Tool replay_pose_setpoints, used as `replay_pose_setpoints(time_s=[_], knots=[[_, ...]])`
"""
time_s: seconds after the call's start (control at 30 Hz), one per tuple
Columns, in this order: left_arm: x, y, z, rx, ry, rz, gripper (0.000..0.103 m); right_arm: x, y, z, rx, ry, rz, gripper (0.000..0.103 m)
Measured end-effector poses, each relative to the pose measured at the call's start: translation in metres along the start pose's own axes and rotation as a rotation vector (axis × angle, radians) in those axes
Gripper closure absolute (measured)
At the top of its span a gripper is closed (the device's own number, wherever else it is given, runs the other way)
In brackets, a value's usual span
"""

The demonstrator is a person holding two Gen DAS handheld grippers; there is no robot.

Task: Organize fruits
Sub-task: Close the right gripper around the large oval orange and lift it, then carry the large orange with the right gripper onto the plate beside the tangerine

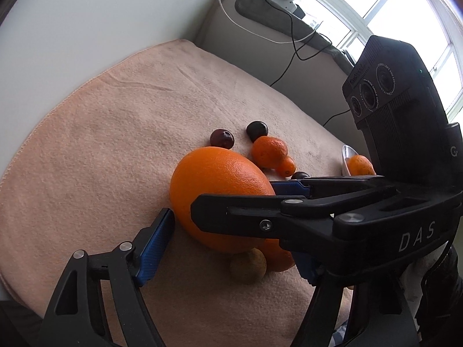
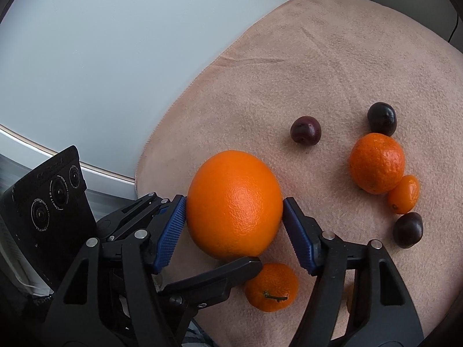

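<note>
A large orange (image 2: 234, 202) lies on a peach cloth (image 2: 318, 57). My right gripper (image 2: 234, 201) is shut on it, one blue pad (image 2: 170, 231) pressed on its left side and the other on its right. My left gripper (image 1: 231, 231) holds the same orange (image 1: 214, 185) crosswise. Its near pad (image 1: 157, 245) touches the fruit's edge, and in the right wrist view its other finger (image 2: 225, 274) lies against the fruit's underside. Around it lie a mandarin (image 2: 376, 163), a kumquat (image 2: 403, 193), three dark cherries (image 2: 306, 130) and a stemmed mandarin (image 2: 270, 286).
A brownish round fruit (image 1: 248, 266) sits just below the orange. A small orange fruit (image 1: 358, 164) rests on a spoon at the cloth's right. A white wall (image 1: 86, 29) borders the cloth on the left. Cables (image 1: 292, 40) and a window (image 1: 405, 29) are behind.
</note>
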State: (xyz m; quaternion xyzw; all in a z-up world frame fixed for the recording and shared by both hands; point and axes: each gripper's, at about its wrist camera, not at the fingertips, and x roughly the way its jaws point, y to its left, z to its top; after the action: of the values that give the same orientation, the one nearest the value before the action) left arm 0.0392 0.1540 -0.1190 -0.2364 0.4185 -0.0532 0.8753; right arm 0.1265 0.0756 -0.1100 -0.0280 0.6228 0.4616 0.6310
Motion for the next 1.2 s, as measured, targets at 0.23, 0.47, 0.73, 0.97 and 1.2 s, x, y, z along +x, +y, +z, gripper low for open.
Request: replay_pose_setpoints(time_s=[0.23,0.47,0.73,0.97,1.2], knots=[[0.000,-0.003,0.001,0.013,-0.005,0.015,0.030,-0.005,0.006,-0.004,-0.010,-0.020,-0.016,0.033],[-0.003,-0.013,0.005,0.037,-0.019,0.025,0.030,-0.018,0.006,-0.005,-0.005,-0.058,-0.015,0.034],[-0.004,-0.040,0.012,0.102,-0.042,0.018,0.030,-0.048,-0.002,-0.007,0.011,-0.131,-0.030,0.034],[-0.001,-0.072,0.019,0.161,-0.053,-0.011,0.030,-0.085,-0.013,-0.022,0.040,-0.199,-0.045,0.034],[0.005,-0.105,0.024,0.221,-0.058,-0.049,0.030,-0.123,-0.025,-0.040,0.072,-0.265,-0.072,0.034]])
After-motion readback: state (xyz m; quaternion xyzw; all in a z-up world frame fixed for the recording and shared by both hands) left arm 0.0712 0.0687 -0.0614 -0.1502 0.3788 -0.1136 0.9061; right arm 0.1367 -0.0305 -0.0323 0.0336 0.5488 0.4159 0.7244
